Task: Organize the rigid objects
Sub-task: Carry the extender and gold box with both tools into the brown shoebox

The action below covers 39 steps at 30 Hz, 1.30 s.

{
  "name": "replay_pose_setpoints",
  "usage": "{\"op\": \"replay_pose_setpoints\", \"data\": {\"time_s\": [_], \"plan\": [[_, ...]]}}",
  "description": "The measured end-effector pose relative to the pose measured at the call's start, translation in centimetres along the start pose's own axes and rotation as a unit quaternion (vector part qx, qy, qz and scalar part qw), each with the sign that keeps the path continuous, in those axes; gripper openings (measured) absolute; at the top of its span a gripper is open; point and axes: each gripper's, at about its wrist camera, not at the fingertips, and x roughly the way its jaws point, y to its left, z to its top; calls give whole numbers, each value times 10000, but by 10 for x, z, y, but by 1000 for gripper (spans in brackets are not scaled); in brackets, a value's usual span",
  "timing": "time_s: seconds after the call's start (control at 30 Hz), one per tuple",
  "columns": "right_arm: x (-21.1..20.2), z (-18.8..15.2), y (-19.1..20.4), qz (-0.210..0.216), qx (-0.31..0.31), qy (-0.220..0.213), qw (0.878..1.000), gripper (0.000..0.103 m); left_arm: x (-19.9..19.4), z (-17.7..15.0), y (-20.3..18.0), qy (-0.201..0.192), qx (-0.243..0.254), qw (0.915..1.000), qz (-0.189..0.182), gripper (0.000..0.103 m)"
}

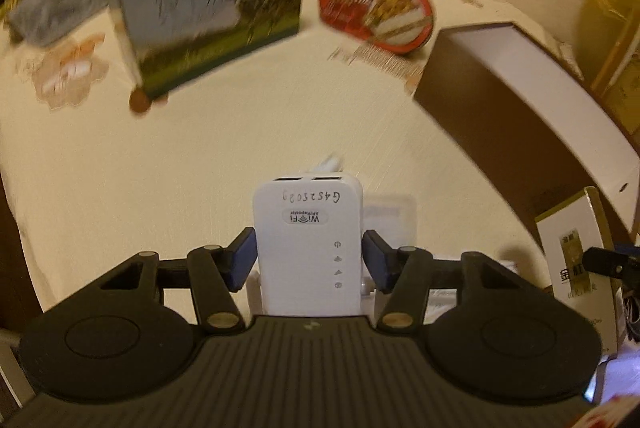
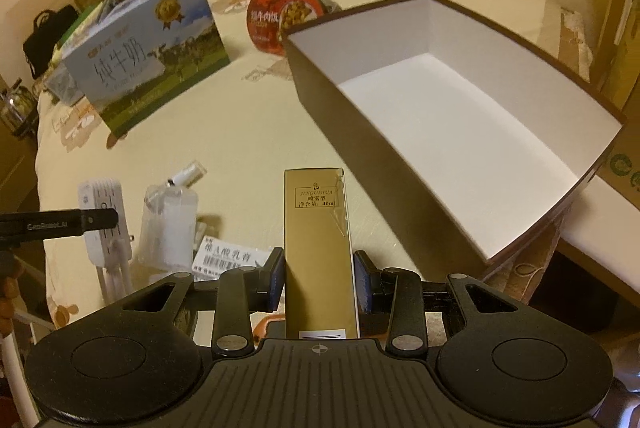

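Our left gripper (image 1: 308, 260) clamps the white wifi repeater (image 1: 308, 240), and our right gripper (image 2: 318, 280) pinches a gold carton (image 2: 320, 252) above the surface (image 2: 248, 132), beside the open brown box (image 2: 460, 132).

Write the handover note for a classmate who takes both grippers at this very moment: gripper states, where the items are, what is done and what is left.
Left gripper: shut on the white WiFi repeater, lifted off the table.
Right gripper: shut on the gold spray box, beside the open brown box.
Done: nothing lies in the brown box yet.
Left: place both held items; a clear bottle and a barcoded packet remain on the table.
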Motion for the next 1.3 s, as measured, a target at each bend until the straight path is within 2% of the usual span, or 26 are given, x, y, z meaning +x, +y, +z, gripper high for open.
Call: {"op": "replay_pose_setpoints", "data": {"time_s": [0.13, 0.37, 0.53, 0.73, 1.0, 1.1, 1.3], "plan": [[-11, 8, -3, -23, 1, -173, 9998, 33, -13, 15, -18, -204, 242, 9994, -104, 52], [-29, 29, -13, -38, 32, -524, 9986, 33, -25, 49, -58, -359, 619, 9962, -503, 52], [-37, 51, -30, -81, 185, -780, 9968, 33, -24, 85, -97, -419, 846, 9918, -864, 52], [-42, 81, -56, -300, 268, -1093, 9932, 33, -22, 136, -153, -676, 1014, 9837, -1321, 52], [-30, 118, -101, -638, 475, -1297, 9884, 33, 7, 185, -212, -639, 699, 9806, -1714, 52], [-21, 126, -115, -716, 545, -1281, 9877, 33, 22, 190, -230, -580, 676, 9819, -1674, 52], [7, 126, -139, -793, 695, -991, 9895, 33, 75, 182, -254, -147, 584, 9862, -1543, 52]]}}
